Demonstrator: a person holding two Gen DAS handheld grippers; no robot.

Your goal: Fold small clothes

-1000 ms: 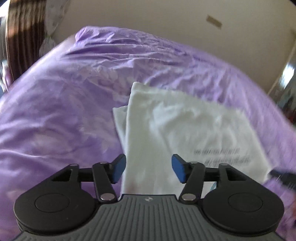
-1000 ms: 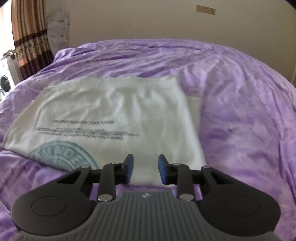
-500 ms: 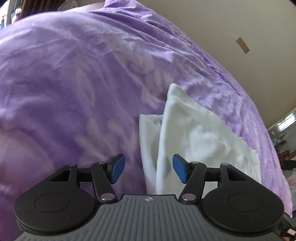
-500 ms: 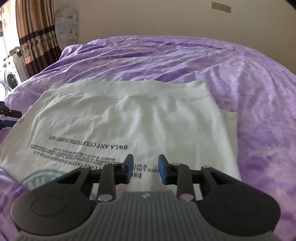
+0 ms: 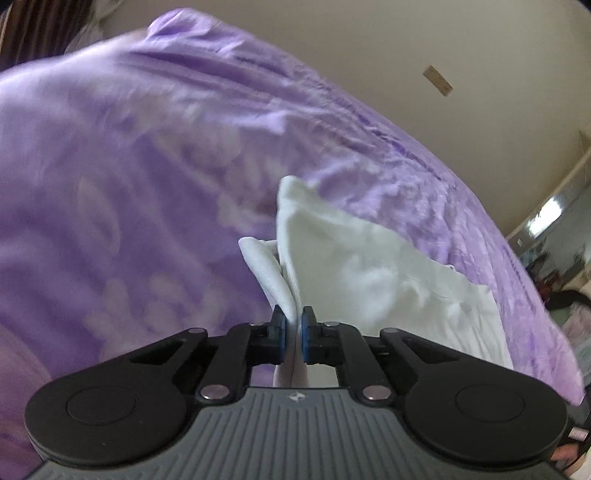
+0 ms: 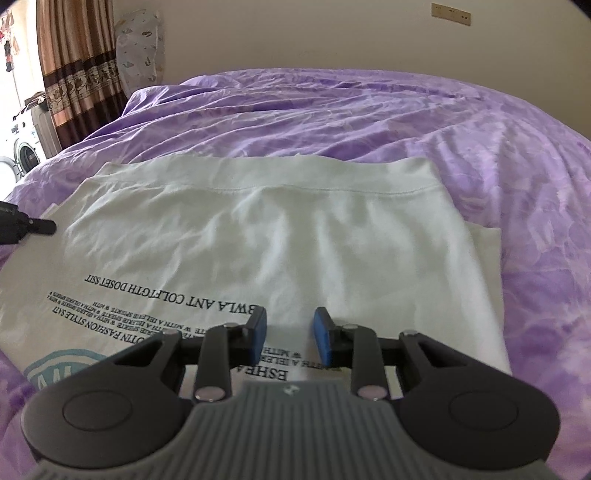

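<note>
Left wrist view – left gripper just clamped white shirt edge, hiding it; right gripper apart

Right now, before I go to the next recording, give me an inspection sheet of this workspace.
Surface: bed under a rumpled purple cover.
Job's things: one white T-shirt, lying flat print side up, side edges folded in.
Clutter: nothing seen on the bed.
Grippers: left tongs have just been closing and are now shut on the T-shirt's bunched left edge; right tongs open, over the T-shirt's near edge, nothing between the pads.
Cables: nothing seen.
Surroundings: beige wall with a socket plate, brown patterned curtain, washing machine at far left.
</note>
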